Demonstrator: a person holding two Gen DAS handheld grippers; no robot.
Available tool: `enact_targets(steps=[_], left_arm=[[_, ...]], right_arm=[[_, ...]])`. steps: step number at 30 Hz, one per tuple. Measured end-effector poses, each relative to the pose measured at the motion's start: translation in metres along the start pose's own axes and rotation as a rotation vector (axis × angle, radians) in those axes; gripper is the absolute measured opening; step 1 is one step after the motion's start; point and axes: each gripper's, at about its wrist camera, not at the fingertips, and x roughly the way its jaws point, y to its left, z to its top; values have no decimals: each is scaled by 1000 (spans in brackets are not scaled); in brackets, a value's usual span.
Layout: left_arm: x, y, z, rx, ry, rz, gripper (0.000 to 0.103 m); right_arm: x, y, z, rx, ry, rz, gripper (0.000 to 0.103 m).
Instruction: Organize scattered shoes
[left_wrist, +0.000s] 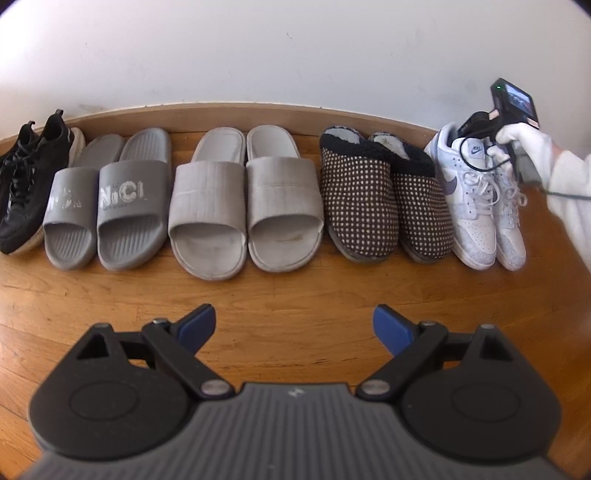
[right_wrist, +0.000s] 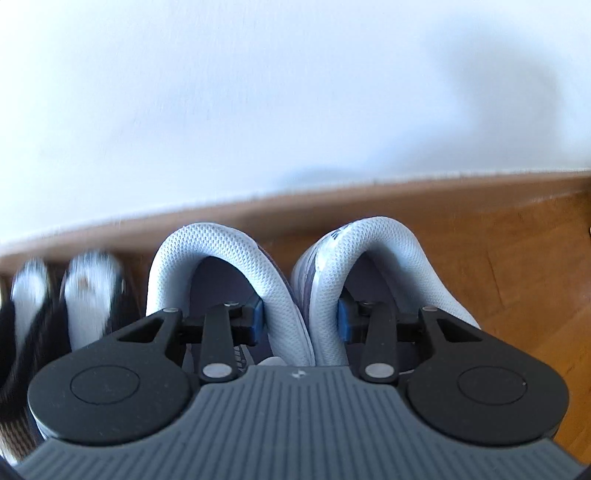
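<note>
Ahead of my left tongs (left_wrist: 294, 325), glossy wood floor (left_wrist: 295, 288); matt rubbery grey slides (left_wrist: 107, 206), woven-cloth slides (left_wrist: 245, 199), dotted knit slippers (left_wrist: 384, 199) with fleecy lining. Between my right tongs' blue pads (right_wrist: 258, 317), white sneakers (right_wrist: 306, 295) with padded mesh collars.

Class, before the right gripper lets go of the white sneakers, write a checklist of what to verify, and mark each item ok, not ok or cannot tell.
1. White sneakers side by side, toes level: ok.
2. Right gripper fingers, one inside each sneaker, pinching the inner collars: ok.
3. Soles flat on the floor: cannot tell.
4. Gap to the dotted slippers: not ok, touching.
5. Left gripper open, clear of the row: ok.
</note>
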Motion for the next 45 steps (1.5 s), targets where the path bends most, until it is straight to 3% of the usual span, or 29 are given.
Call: enact_targets(steps=[3, 7, 8, 12, 17, 21, 26, 31, 34, 37, 42, 45], left_arm=[[-6, 7, 4, -16, -9, 12, 92], [-17, 17, 6, -30, -26, 20, 92], [-21, 19, 5, -30, -35, 29, 92], [-40, 27, 0, -37, -74, 46, 92], [-99, 28, -11, -14, -154, 42, 92], [-188, 20, -18, -5, -192, -6, 92], [-311, 0, -38, -27, -244, 33, 92], [-412, -13, -71, -31, -260, 119, 93], [-465, -12, -97, -36, -305, 172, 95], [-490, -2, -122, -21, -343, 220, 96], [-489, 18, -164, -34, -376, 266, 96], [-475, 24, -174, -52, -367, 264, 96]], right_arm=[[-4, -2, -3, 21, 5, -3, 45], [-46, -4, -26, 47, -113, 44, 81], [-59, -4, -35, 56, -134, 68, 84], [-135, -8, -97, 87, -189, 158, 85], [-224, -2, -168, 120, -185, 212, 86], [-318, 20, -210, 64, -216, 192, 86], [-492, 29, -268, -18, -263, 232, 102], [-628, 40, -336, -61, -353, 256, 102], [-672, 51, -365, -114, -402, 252, 102], [-713, 55, -407, -99, -459, 257, 102], [-730, 69, -453, -82, -467, 251, 102], [-730, 79, -469, -124, -463, 239, 102]])
